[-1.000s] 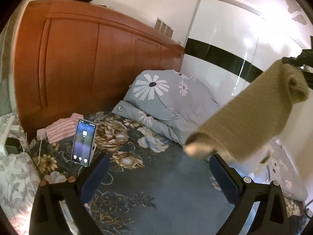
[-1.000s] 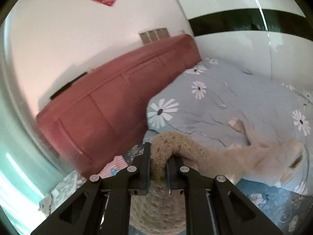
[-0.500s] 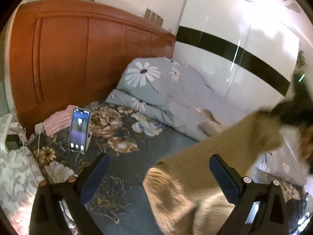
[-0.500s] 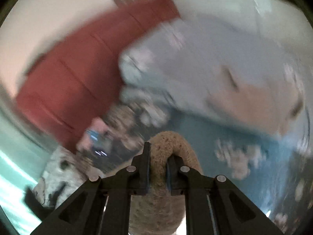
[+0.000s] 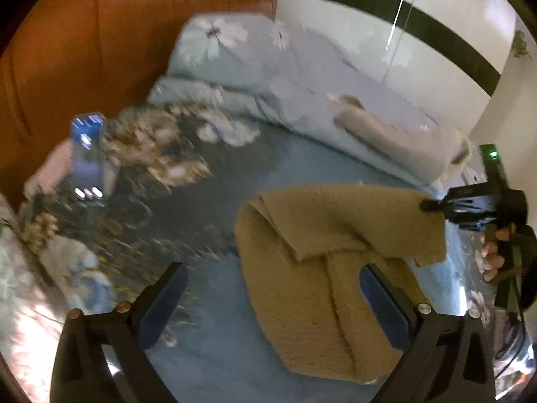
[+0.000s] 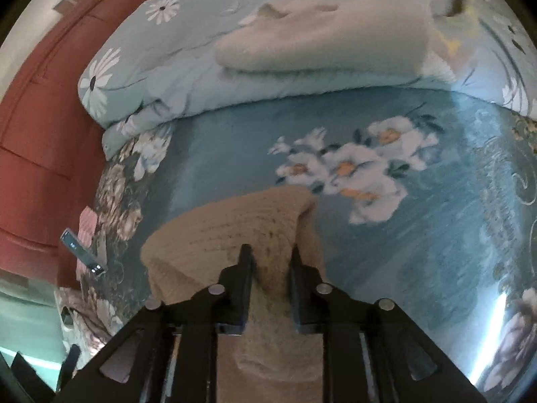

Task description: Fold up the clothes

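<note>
A tan knitted garment [image 5: 319,235] lies bunched and partly folded on the blue floral bedsheet [image 5: 235,174]. My left gripper [image 5: 272,299] hovers over its near part, open wide, and its right finger [image 5: 382,299] sits above the knit. At the right, my right gripper [image 5: 426,205] still pinches the garment's far corner and holds it slightly raised. In the right wrist view the tan garment [image 6: 235,225] fills the gap of the right gripper [image 6: 271,255], whose jaws are opening with the knit still between them.
A folded light-blue flowered quilt [image 5: 268,77] lies along the wall with a cream garment [image 5: 396,141] on top. A lit phone [image 5: 88,158] stands near the wooden headboard [image 5: 84,33], beside a pink item [image 5: 50,171]. A person's hand [image 5: 496,252] holds the right gripper.
Both grippers dropped toward the bed and tilted down. The tan garment went from hanging in the air to resting on the sheet. The right jaws stand wider apart.
</note>
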Tool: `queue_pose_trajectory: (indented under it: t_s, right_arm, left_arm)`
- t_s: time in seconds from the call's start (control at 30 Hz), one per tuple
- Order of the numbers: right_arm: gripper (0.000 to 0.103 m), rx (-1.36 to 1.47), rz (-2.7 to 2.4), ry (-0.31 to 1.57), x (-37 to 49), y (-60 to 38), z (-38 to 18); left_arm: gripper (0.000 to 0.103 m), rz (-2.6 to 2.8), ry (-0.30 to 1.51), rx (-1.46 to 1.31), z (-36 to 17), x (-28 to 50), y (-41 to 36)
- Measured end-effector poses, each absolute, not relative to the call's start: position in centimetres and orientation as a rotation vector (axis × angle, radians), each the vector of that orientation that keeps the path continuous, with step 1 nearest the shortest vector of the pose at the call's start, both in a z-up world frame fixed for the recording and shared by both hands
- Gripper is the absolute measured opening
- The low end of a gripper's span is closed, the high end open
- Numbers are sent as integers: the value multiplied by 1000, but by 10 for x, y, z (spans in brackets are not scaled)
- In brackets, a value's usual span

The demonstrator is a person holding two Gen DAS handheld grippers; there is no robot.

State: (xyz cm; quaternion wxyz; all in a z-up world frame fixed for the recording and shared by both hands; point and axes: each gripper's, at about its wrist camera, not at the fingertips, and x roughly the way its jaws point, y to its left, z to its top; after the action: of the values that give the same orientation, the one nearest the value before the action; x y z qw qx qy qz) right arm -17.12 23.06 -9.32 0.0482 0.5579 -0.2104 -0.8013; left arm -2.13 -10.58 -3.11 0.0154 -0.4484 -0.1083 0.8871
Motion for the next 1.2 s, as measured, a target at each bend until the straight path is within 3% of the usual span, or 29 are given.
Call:
queue_pose_trajectory:
  t_s: [0.27,0.5,0.73,1.03,1.1,1.17,1.2]
  right_arm:
    - [21,1669,-2588,-608,-161,285,-95]
    - [21,1731,-2477,-651,-146,289,-132]
    - [21,1760,-2405,-726,-147,279,-163]
    - [21,1775,-2386,-734,-153,277,-178]
    - [21,1778,-2387,-744,-153,280,-179]
    - [21,1780,-2389,-750,-152,282,-180]
    - [21,1782,-2390,-751,-152,282,-181]
  left_arm:
    - [103,2564,-618,-1558,-92,-79,-88]
    - [102,2334,-1029,-1661,-145,-117,-92]
    - [101,2299,-1174,-1658,-157,-144,-92]
    - [66,2179,-1467,-1652,-180,-158,-96]
    - [34,2165,-1482,-1682,-185,-161,-98]
    - [19,2148,-1503,-1706,-191,-164,-100]
    - [17,2146,-1513,-1701,-191,-165,-101]
